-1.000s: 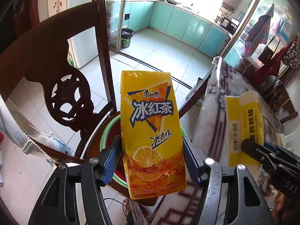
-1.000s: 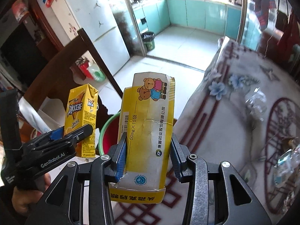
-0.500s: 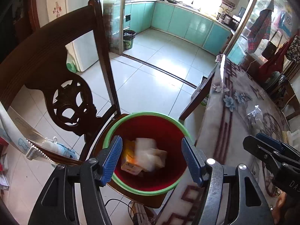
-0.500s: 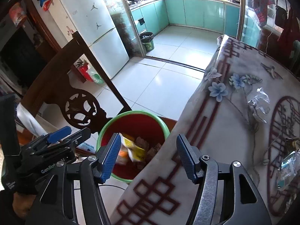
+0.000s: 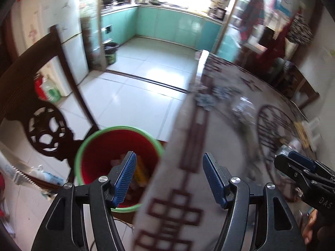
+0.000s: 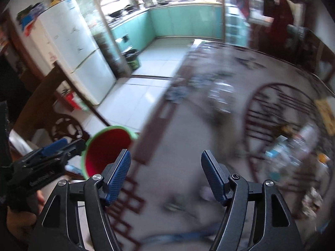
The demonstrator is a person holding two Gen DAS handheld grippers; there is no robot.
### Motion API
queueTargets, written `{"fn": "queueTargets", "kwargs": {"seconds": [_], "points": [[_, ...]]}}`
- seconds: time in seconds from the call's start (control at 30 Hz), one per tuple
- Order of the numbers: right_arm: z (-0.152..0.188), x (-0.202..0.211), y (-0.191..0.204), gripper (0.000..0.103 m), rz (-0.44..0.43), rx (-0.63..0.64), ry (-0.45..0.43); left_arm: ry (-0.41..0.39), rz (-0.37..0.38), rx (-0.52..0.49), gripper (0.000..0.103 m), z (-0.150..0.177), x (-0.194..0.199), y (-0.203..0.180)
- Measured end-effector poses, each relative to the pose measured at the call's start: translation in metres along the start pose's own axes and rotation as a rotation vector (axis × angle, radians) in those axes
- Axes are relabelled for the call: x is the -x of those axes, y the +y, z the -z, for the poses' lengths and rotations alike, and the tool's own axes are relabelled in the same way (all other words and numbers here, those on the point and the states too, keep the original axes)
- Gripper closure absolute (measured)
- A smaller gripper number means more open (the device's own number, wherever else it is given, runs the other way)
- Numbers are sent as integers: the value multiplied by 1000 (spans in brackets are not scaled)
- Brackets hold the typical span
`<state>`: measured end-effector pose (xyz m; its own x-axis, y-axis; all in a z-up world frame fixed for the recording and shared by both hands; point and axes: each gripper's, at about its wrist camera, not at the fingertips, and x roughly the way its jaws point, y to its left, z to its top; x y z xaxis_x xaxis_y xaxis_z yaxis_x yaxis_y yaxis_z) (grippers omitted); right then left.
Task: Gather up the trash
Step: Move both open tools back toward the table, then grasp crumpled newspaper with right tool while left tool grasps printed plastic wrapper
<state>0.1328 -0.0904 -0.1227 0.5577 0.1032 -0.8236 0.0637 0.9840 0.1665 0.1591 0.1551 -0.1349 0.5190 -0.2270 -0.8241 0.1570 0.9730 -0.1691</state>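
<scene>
A red bin with a green rim (image 5: 100, 150) stands on the chair seat by the table edge; it also shows in the right wrist view (image 6: 104, 146). Yellow cartons (image 5: 141, 172) lie inside it. My left gripper (image 5: 168, 179) is open and empty, over the table edge beside the bin. My right gripper (image 6: 165, 177) is open and empty above the patterned tablecloth (image 6: 188, 146). Blurred plastic bottles and wrappers (image 6: 293, 150) lie on the table at the right. A clear crumpled wrapper (image 5: 242, 106) lies further back on the table.
A dark carved wooden chair (image 5: 41, 104) stands left of the bin. A white fridge (image 6: 79, 58) and a tiled floor (image 5: 136, 87) lie beyond. Both views are motion-blurred.
Both grippers opened and dropped the yellow tea carton and the yellow box into the red bin. Both have since swung right, toward the table.
</scene>
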Motion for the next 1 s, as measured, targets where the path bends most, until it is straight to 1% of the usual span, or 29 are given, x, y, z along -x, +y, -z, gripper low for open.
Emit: {"fn": "queueTargets", "kwargs": {"seconds": [0.07,0.17,0.2,0.23,0.27,0.3,0.37,0.43,0.47,0.5,0.6,0.67,0.73,0.77,0.8,0.9,1.0], "points": [[10,13,-34,32,57,-35,-2,10,29,-28,38,4,-1,-25],[25,31,-84,29,167,-69,4,23,70,-67,38,9,-2,-64],[30,35,-101,24,199,-77,14,30,83,-79,38,11,-3,-78],[35,39,-121,23,235,-89,36,39,97,-88,38,13,-4,-92],[44,43,-146,23,281,-112,54,48,108,-92,38,15,-5,-103],[49,46,-159,23,304,-125,63,58,123,-99,38,18,-5,-118],[64,51,-198,23,359,-170,100,71,141,-116,38,23,-6,-140],[77,52,-229,23,381,-227,136,84,157,-143,38,28,-7,-167],[83,51,-241,23,378,-252,151,91,164,-152,38,31,-7,-177],[88,49,-252,23,366,-280,167,99,170,-163,38,34,-9,-189],[104,40,-274,23,283,-359,205,129,188,-177,38,42,-17,-220],[109,37,-278,23,274,-364,217,148,196,-181,38,46,-23,-235],[113,35,-281,39,281,-346,220,172,209,-180,38,50,-33,-253],[115,36,-283,53,282,-335,217,180,214,-178,38,51,-38,-259],[115,39,-284,63,279,-327,211,191,221,-175,38,52,-43,-267],[117,42,-295,69,238,-340,206,221,232,-171,38,52,-59,-289],[116,50,-302,70,216,-344,170,244,233,-167,38,51,-76,-306]]}}
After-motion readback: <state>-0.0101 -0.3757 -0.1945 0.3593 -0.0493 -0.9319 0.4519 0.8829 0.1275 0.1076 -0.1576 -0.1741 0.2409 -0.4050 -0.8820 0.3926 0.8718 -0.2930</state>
